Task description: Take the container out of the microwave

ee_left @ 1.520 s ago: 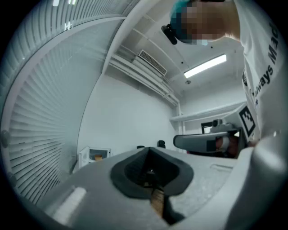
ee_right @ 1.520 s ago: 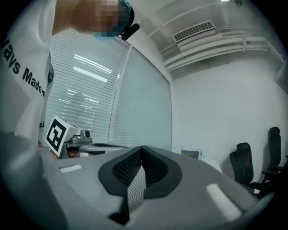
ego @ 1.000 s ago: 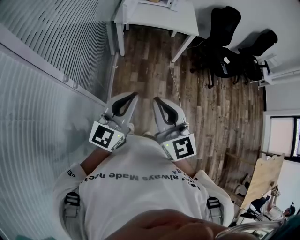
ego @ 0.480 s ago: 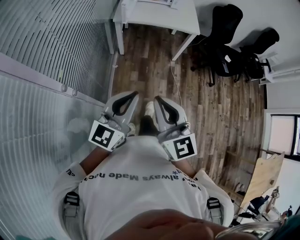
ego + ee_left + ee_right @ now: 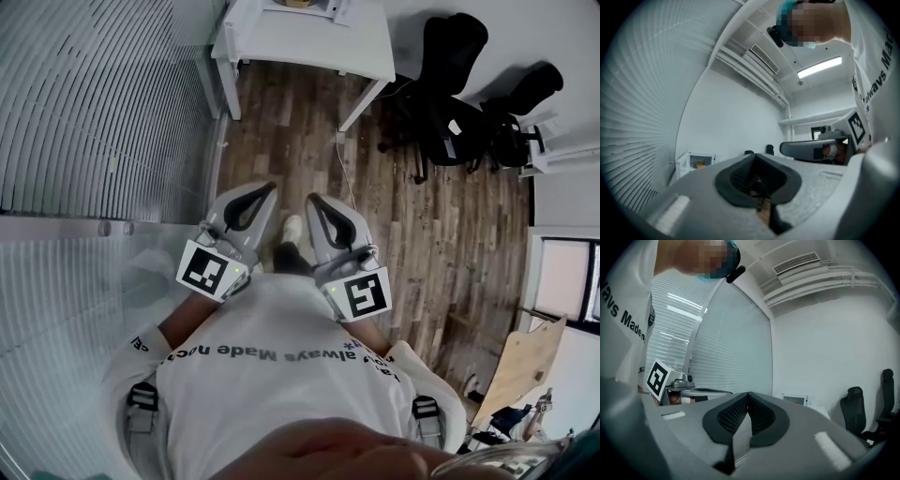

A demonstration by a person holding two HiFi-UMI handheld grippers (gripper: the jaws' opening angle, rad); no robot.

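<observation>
A white microwave (image 5: 696, 161) stands far off on a white table (image 5: 309, 39), small in the left gripper view; something orange-brown (image 5: 700, 164) shows inside it. In the right gripper view the microwave (image 5: 794, 400) is a small box against the far wall. I hold both grippers level in front of my chest, side by side over the wooden floor. The left gripper (image 5: 270, 187) is shut with nothing in it, and its tips (image 5: 754, 156) meet. The right gripper (image 5: 312, 199) is shut and empty too, its ribbed pads (image 5: 748, 393) closed together.
A wall of slatted blinds and glass (image 5: 94, 112) runs along the left. Black office chairs (image 5: 450, 84) stand at the back right by another white desk (image 5: 562, 150). A thin cable (image 5: 349, 169) lies on the floor. Wooden boards (image 5: 525, 366) lean at the lower right.
The floor, table and the rail of the glass wall have slid down the head view: I have walked toward the table. Both grippers kept their place before my chest, still shut.
</observation>
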